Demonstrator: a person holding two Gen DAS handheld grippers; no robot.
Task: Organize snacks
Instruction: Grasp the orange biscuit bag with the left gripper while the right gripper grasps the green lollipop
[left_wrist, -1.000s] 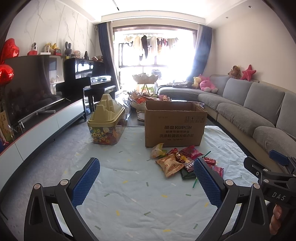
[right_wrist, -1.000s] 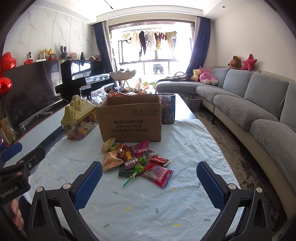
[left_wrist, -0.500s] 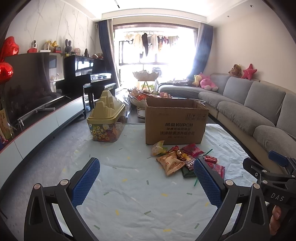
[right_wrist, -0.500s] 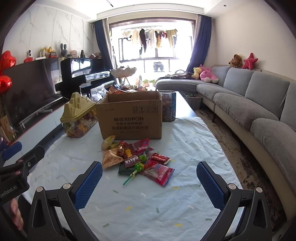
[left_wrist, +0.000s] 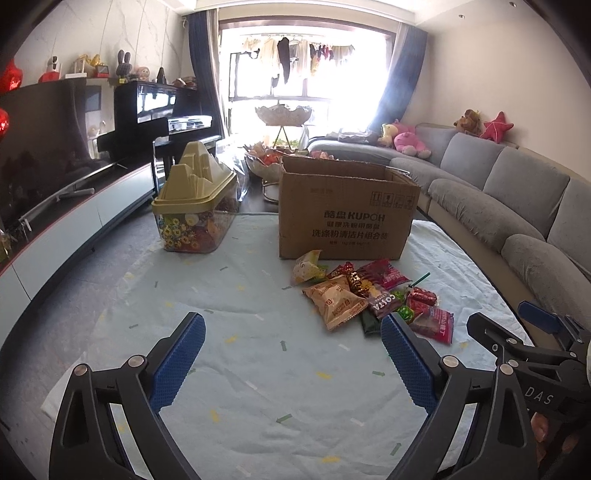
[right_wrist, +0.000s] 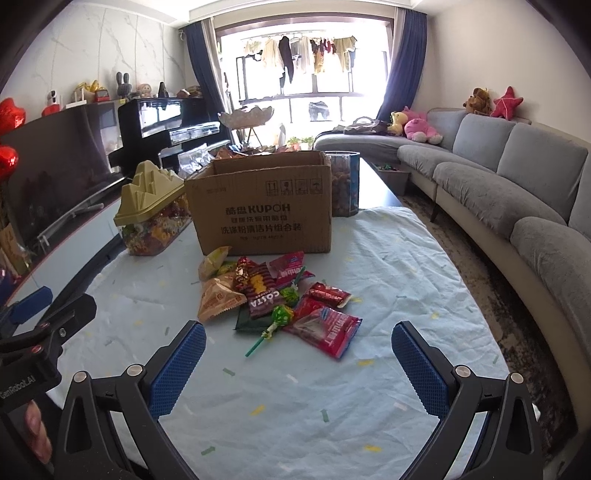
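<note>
Before the box (right_wrist: 262, 210), on a pale blue cloth (right_wrist: 388, 280) scattered with confetti marks, lies the snack pile (right_wrist: 273, 295), its nearest packets almost touching the box's front wall. The box is brown cardboard, open at the top, with "KUPOH" printed on the face turned to both cameras. Closest to the box sit a yellow-green bag (right_wrist: 213, 261) and a pink packet (right_wrist: 289, 268). Next out from the box come an orange packet (right_wrist: 216, 299), a dark "COSTA" pack (right_wrist: 263, 295) and a small red pack (right_wrist: 328, 294). Farthest from the box are a green lollipop (right_wrist: 282, 315) with its stick pointing away from the box, and a red packet (right_wrist: 328, 330).

Left of the box stands a clear tub (left_wrist: 194, 218) of coloured sweets under a beige mountain-shaped lid. Behind the box's right corner is a clear jar (right_wrist: 345, 184). Right of the box, off the cloth, runs a grey sofa (right_wrist: 517, 184).

The left gripper (left_wrist: 293, 356) hangs over bare cloth, on the near side of the pile from the box; its jaws have just been closing a little yet stand wide apart with nothing between them. The right gripper (right_wrist: 298, 363) is spread wide too, gripping nothing, with the pile lying between it and the box. Each view shows the other gripper at its edge.
</note>
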